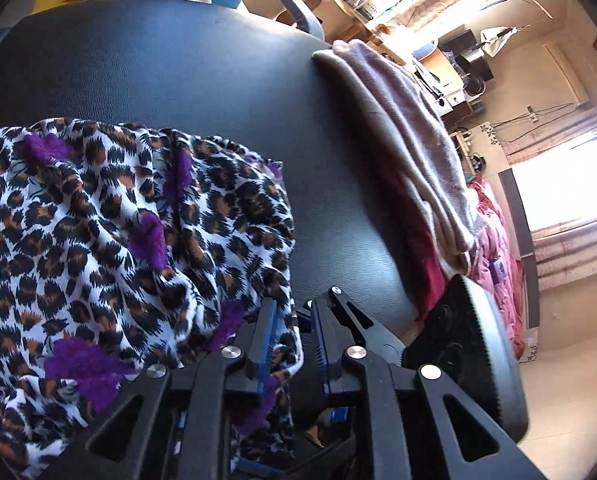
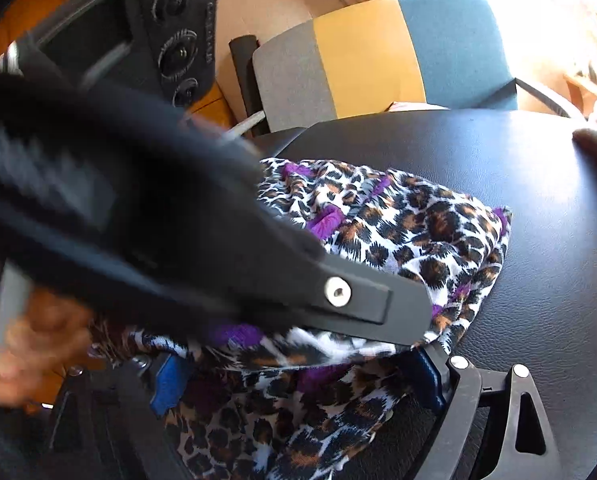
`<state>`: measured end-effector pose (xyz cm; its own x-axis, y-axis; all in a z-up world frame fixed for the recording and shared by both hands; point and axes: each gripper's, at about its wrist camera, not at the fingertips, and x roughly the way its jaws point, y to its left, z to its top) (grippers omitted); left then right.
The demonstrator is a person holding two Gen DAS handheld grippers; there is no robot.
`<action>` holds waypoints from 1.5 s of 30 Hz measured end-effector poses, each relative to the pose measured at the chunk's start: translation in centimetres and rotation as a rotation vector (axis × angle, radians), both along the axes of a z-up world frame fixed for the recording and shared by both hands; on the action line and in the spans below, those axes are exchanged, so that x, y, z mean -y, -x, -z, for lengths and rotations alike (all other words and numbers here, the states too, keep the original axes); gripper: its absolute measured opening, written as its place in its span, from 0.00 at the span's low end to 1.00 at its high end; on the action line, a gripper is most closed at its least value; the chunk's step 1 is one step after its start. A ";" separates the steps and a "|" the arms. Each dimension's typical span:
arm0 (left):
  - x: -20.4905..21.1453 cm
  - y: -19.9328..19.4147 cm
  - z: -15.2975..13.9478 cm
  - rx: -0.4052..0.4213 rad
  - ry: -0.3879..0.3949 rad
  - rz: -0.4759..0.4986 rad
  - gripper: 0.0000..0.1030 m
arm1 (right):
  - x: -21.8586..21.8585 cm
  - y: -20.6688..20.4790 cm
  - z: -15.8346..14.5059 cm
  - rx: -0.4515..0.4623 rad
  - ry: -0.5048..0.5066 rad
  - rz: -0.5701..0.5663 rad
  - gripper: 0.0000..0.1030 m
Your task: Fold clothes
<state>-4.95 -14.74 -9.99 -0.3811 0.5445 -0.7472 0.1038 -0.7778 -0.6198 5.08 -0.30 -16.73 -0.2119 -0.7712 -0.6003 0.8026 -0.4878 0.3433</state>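
Note:
A leopard-print garment with purple flowers (image 1: 110,232) lies bunched on a black table (image 1: 178,72). My left gripper (image 1: 292,332) sits at the garment's near right edge, its jaws nearly together with a fold of the cloth between them. In the right wrist view the same garment (image 2: 418,232) spreads across the table (image 2: 538,200), and its near part drapes between the right gripper's (image 2: 298,384) wide-apart blue pads (image 2: 430,376). The left gripper's black body (image 2: 218,260) crosses just above the cloth here.
A folded mauve-grey garment (image 1: 410,140) lies on the table's right side over a pink and red quilt (image 1: 498,240). A grey, yellow and blue chair (image 2: 378,56) stands behind the table. A black speaker (image 2: 178,40) stands at the far left. A hand (image 2: 26,344) shows at lower left.

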 end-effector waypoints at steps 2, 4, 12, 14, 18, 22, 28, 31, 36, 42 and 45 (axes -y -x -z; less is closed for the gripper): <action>0.8 -1.1 -2.0 -0.048 -0.039 0.003 0.24 | -1.0 -0.3 -0.2 0.003 -0.016 0.005 0.93; 2.1 -2.3 -3.8 -0.102 -0.062 -0.015 0.25 | -2.3 -0.5 -0.3 0.011 -0.038 0.018 0.97; 13.6 -10.0 -4.5 -0.166 0.031 -0.295 0.26 | -6.9 -1.9 -2.9 0.018 -0.043 0.042 1.00; 15.6 -12.2 -2.9 -0.140 0.074 -0.352 0.26 | -6.4 -2.3 -4.3 0.034 0.000 -0.017 1.00; 17.3 -14.9 0.5 -0.105 0.095 -0.405 0.26 | -2.3 -4.3 -6.1 0.062 0.021 -0.196 1.00; 16.4 -15.8 1.3 -0.137 0.093 -0.384 0.26 | 3.2 -5.7 -5.9 0.043 -0.085 -0.337 1.00; 13.7 -15.4 1.0 -0.194 0.137 -0.248 0.26 | 7.9 -4.1 -3.8 0.196 -0.236 -0.500 1.00; 12.2 -15.5 1.6 -0.203 0.131 -0.161 0.26 | 5.9 -5.7 -2.7 0.289 -0.256 -0.585 1.00; 9.8 -16.0 3.5 -0.186 0.117 -0.050 0.26 | 0.6 -6.4 0.5 0.425 -0.219 -0.474 1.00; 9.5 -16.4 3.4 -0.194 0.127 -0.046 0.26 | -2.7 -5.1 -1.0 0.405 -0.081 -0.254 1.00; 9.5 -16.7 3.2 -0.198 0.135 -0.051 0.26 | -3.0 -2.7 -3.0 0.337 -0.016 -0.114 1.00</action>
